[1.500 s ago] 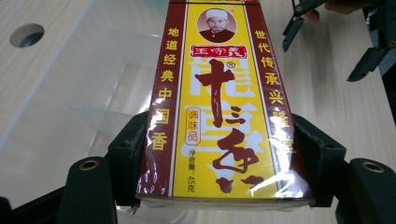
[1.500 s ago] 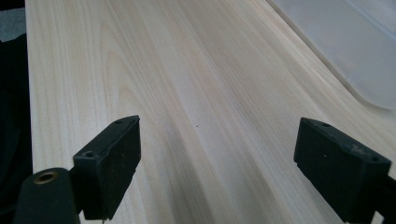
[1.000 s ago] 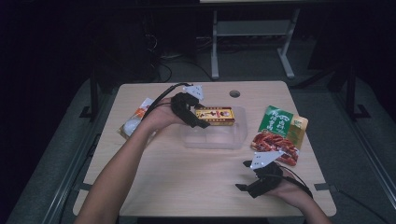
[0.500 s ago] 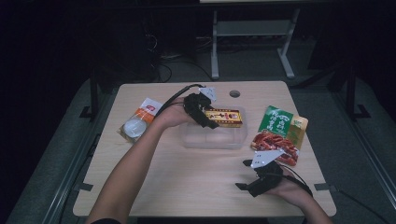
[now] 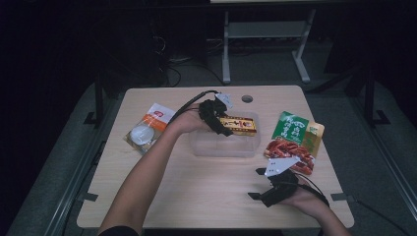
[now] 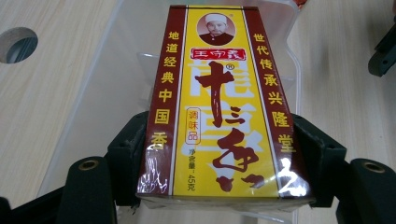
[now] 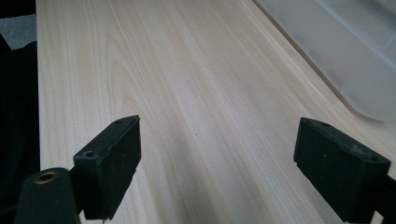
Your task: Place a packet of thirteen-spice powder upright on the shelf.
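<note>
The yellow and maroon box is held above the clear plastic tub at the table's centre, pinched by its sides in the left gripper. The right gripper rests at the near right of the table, jaws spread and empty. Snack packets lie right of the tub; a white pouch lies left.

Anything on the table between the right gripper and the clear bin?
No. In the right gripper view, bare wood runs from the open right gripper to the clear bin; the high view agrees.
</note>
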`<state>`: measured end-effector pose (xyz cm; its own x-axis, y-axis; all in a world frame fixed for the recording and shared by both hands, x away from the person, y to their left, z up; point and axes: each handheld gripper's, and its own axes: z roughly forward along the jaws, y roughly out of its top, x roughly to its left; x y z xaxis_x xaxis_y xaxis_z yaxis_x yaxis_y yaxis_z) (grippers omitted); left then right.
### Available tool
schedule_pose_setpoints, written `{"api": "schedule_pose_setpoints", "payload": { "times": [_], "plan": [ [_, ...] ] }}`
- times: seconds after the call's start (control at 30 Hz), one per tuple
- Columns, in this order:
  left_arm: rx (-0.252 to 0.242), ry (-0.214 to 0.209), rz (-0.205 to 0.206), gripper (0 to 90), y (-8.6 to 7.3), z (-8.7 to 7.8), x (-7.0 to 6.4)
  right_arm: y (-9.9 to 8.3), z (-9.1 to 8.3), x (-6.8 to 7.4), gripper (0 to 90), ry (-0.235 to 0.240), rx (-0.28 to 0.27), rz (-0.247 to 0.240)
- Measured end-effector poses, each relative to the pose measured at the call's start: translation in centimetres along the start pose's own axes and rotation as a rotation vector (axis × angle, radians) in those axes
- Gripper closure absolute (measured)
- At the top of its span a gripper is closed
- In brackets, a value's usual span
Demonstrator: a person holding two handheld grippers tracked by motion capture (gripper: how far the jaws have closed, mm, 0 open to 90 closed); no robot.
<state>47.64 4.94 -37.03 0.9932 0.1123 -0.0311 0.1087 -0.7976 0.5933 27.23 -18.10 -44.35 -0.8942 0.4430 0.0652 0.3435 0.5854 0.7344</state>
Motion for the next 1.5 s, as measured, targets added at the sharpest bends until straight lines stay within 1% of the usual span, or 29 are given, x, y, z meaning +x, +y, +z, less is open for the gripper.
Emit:
{"api": "schedule_pose_setpoints", "payload": {
  "times": [0.23, 0.43, 0.5, 0.6, 0.73, 0.83, 0.93, 1.03, 1.07, 1.13, 1.27, 1.5],
  "plan": [
    [0.0, -0.002, 0.003, 31.2, 0.1, 0.2, 0.1, 0.0, 0.1, -0.1, 14.5, 0.0, 0.003, -0.005],
    [-0.018, -0.004, -0.001, 31.2, 0.4, 0.4, 0.1, -0.1, 0.0, -0.1, 14.5, -0.002, 0.001, 0.0],
    [-0.014, -0.005, 0.007, 31.2, 0.5, 0.4, 0.2, -0.1, 0.0, -0.1, 14.5, -0.003, 0.001, 0.0],
    [-0.025, -0.005, 0.001, 31.2, 0.7, 0.5, 0.1, -0.1, -0.1, -0.1, 14.5, -0.003, 0.0, 0.001],
    [-0.035, -0.008, 0.005, 31.2, 0.9, 0.5, 0.1, -0.1, -0.1, -0.2, 14.5, -0.003, 0.001, 0.0],
    [-0.031, -0.004, 0.018, 31.2, 1.3, 0.4, 0.2, -0.1, -0.1, -0.2, 14.5, -0.006, 0.0, -0.006],
    [-0.048, 0.0, 0.012, 31.1, 1.5, 0.2, 0.2, -0.2, -0.1, -0.3, 14.5, -0.005, 0.0, 0.0],
    [-0.055, 0.004, 0.012, 31.1, 1.6, 0.0, 0.2, -0.2, -0.1, -0.3, 14.5, -0.005, -0.002, 0.0],
    [-0.056, 0.01, 0.023, 31.1, 1.7, 0.0, 0.2, -0.2, -0.1, -0.3, 14.5, -0.005, -0.001, -0.003],
    [-0.061, 0.01, 0.025, 31.0, 1.8, -0.1, 0.2, -0.2, -0.1, -0.2, 14.5, -0.005, 0.001, -0.001],
    [-0.078, 0.008, 0.022, 31.0, 2.0, -0.1, 0.3, -0.2, -0.1, -0.2, 14.5, -0.005, 0.002, 0.002],
    [-0.085, 0.005, 0.02, 30.9, 2.0, -0.1, 0.4, -0.2, -0.1, -0.3, 14.5, -0.005, 0.002, 0.001]
  ]
}}
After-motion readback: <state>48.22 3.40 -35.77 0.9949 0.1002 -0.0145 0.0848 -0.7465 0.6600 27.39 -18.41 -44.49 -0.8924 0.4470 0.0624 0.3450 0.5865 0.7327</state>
